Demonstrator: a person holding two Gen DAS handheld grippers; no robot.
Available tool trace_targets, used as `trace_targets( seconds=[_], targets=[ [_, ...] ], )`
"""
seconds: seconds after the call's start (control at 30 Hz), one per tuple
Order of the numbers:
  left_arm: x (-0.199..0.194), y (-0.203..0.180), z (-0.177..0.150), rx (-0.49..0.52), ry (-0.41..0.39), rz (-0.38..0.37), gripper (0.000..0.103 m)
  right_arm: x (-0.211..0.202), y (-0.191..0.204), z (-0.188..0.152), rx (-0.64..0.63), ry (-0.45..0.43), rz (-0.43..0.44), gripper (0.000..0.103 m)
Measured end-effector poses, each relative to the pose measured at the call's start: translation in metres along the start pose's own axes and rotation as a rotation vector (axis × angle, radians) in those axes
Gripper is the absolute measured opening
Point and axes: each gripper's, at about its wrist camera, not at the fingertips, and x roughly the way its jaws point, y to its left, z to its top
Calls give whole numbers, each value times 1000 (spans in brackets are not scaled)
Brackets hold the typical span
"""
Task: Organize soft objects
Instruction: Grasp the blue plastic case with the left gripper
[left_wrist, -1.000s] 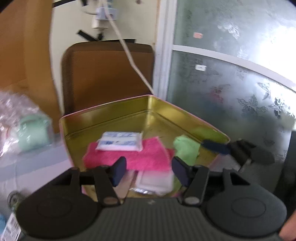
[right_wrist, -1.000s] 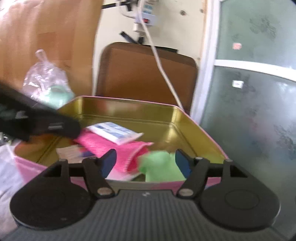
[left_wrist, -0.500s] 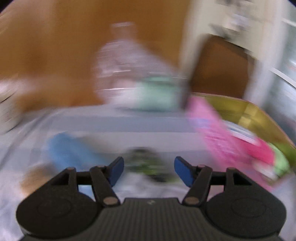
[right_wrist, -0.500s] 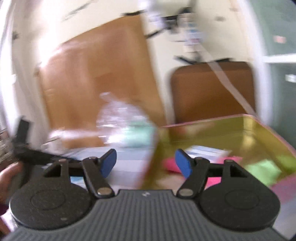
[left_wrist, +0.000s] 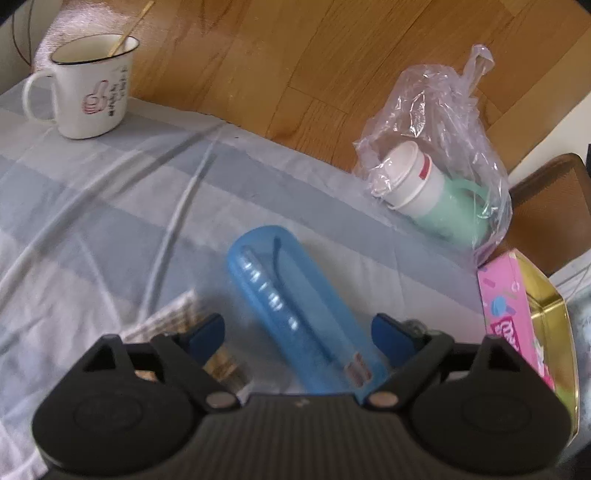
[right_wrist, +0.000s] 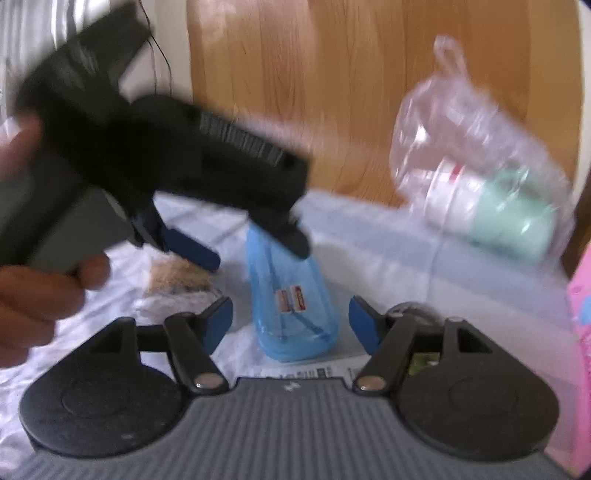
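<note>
Clear plastic bag holds white-lidded green cup.

Home setting, cloth-covered table, enamel mug, wood panelling

A pale checked cloth covers the surface. On it lie a blue case, a white mug, a bagged cup and a pink tin.

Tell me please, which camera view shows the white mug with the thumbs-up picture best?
The left wrist view. There the white mug stands whole and sharp on the striped cloth, a stick inside it. The right wrist view does not show it; the left gripper and blur fill that side.
</note>
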Motion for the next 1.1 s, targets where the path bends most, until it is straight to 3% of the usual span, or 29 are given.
trace_targets(
  seconds=[0.03,0.1,0.13,0.17,0.27,0.4,0.57,0.8,0.93,1.1],
  targets=[
    [3,-2,2,-5,1,-1,89,10,-1,0,6,25,-9,60],
    [18,-10,9,8,23,-7,80,18,-7,-2,37,22,7,59],
    [26,-14,10,18,34,0,83,20,-9,-2,53,18,11,58],
    [36,-17,12,30,51,13,79,20,-7,-3,70,16,13,58],
    [51,-29,16,119,28,51,68,19,-10,-3,162,17,30,56],
    [51,-40,11,200,23,90,67,10,2,-7,201,14,46,56],
    [20,-42,-4,255,-2,116,67,-23,29,-13,167,-60,33,56],
    [-47,-50,-46,271,-73,73,67,-93,77,-44,85,-130,-1,56],
    [-72,-46,-85,277,-98,63,68,-115,103,-69,44,-123,10,56],
    [-86,-14,-125,202,-91,64,68,-113,131,-85,-9,-72,62,56]
  ],
)
